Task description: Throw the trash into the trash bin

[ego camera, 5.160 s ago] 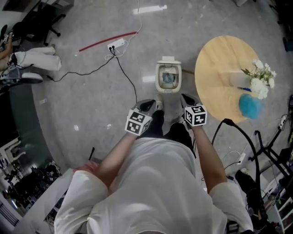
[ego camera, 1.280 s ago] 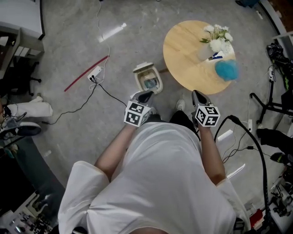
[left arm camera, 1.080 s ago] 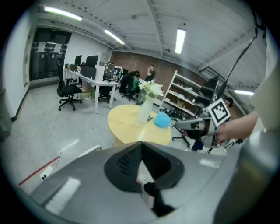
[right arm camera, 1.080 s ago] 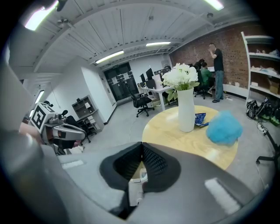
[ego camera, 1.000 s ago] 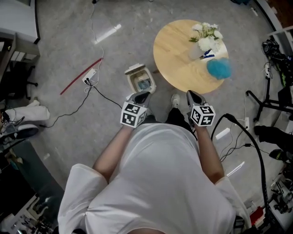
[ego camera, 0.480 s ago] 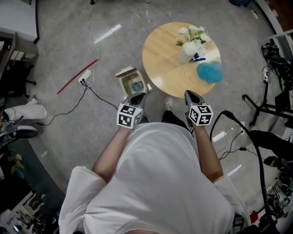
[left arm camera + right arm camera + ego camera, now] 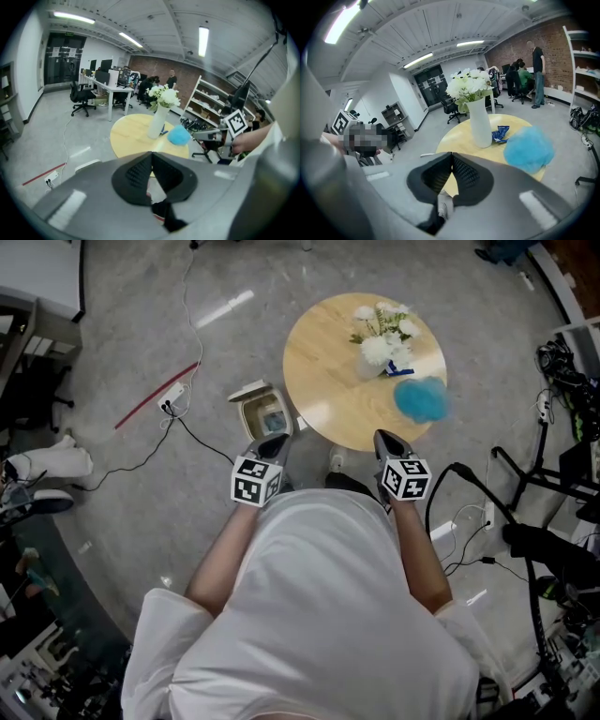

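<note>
Both claws empty. Left claw: jaws together. Right claw: jaws together too. Round wooden surface ahead. Vase of white flowers near its 1 o'clock, blue wrapper just beside the vase base, blue puff at 3 o'clock. Trash bin on the floor, lid up, off the surface's 8 o'clock edge.

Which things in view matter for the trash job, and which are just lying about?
For the job:
- trash bin, lid open, on the floor
- crumpled blue wrapper on the round table
- possibly the blue fluffy ball beside it
- left tool and right tool, both shut, empty

Lying about:
- vase of flowers
- red strip on the floor
- office chair
</note>
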A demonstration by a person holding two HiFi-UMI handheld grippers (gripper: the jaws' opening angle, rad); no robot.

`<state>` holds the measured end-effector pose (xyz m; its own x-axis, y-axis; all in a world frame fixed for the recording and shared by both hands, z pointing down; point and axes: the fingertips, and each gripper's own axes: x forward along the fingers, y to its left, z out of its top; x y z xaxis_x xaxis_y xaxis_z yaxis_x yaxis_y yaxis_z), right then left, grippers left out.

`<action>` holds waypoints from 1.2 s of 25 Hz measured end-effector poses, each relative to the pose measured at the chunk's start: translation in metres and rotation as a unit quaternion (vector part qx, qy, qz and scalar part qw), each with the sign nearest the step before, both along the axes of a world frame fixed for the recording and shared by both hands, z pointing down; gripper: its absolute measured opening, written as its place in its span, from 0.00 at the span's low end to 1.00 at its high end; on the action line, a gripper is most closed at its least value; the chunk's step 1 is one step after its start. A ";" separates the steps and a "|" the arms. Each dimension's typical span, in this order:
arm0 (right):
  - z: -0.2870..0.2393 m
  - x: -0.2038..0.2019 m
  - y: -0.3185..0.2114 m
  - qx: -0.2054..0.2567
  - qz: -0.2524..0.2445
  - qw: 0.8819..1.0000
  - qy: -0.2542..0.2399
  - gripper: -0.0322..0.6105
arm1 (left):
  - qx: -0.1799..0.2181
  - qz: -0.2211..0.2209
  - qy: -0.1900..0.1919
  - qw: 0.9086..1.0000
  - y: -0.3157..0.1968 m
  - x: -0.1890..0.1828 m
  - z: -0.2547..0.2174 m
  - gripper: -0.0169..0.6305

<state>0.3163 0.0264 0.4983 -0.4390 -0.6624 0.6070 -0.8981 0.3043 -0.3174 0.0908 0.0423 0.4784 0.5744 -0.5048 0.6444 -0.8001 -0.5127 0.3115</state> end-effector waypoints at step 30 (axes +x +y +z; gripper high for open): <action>0.046 0.131 -0.058 -0.036 -0.003 0.999 0.040 0.16 | -0.029 -0.090 -0.024 0.995 -0.011 0.041 0.017 0.03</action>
<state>0.4472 -0.0317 0.5446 -0.3910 -0.6135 0.6861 -0.9197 0.2890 -0.2658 0.1314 0.0312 0.4951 0.4457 -0.5572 0.7006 -0.8920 -0.3422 0.2954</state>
